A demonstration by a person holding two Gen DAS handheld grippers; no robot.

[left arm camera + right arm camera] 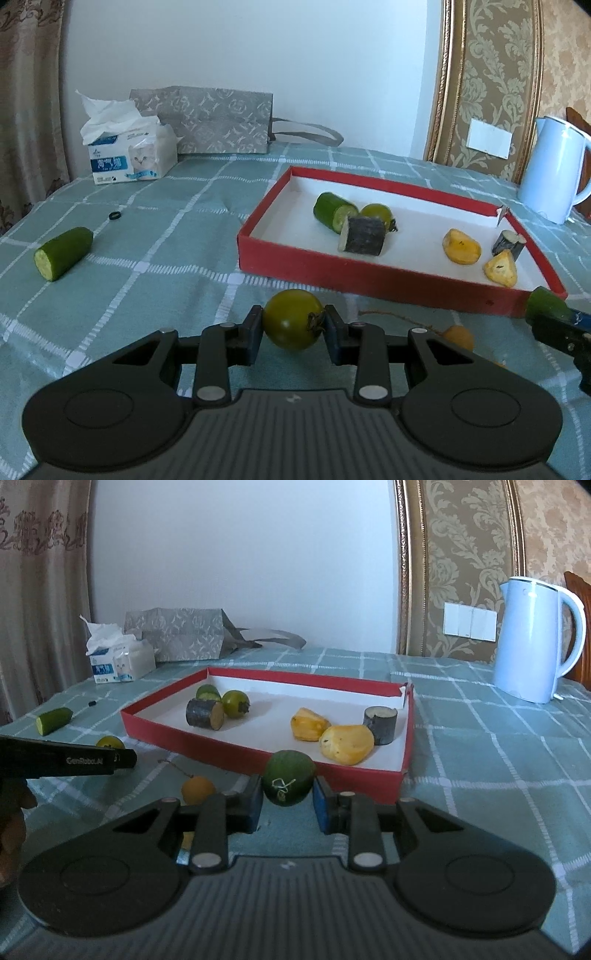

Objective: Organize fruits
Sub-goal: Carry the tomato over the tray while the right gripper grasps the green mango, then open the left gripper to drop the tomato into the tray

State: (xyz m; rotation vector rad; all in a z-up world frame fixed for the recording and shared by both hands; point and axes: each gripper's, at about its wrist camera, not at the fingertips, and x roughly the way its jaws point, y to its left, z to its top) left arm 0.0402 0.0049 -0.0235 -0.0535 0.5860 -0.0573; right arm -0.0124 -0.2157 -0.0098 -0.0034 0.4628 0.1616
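My left gripper [293,321] is shut on a round green tomato [293,319], just in front of the red tray [332,267]. My right gripper [288,794] is shut on a dark green cucumber end piece [289,782] at the tray's near rim [258,762]. In the tray lie a cucumber piece [332,210], a green tomato [376,213], two dark-skinned cylinder pieces [362,236] and two yellow chunks [461,246]. Another cucumber piece [62,253] lies on the cloth at the left. A small orange fruit with a stem [197,789] sits between the grippers.
A checked green cloth covers the table [166,258]. At the back left stand a tissue box [129,158] and a grey patterned bag [218,122]. A pale blue kettle [535,638] stands at the back right. A small black ring [115,215] lies near the loose cucumber.
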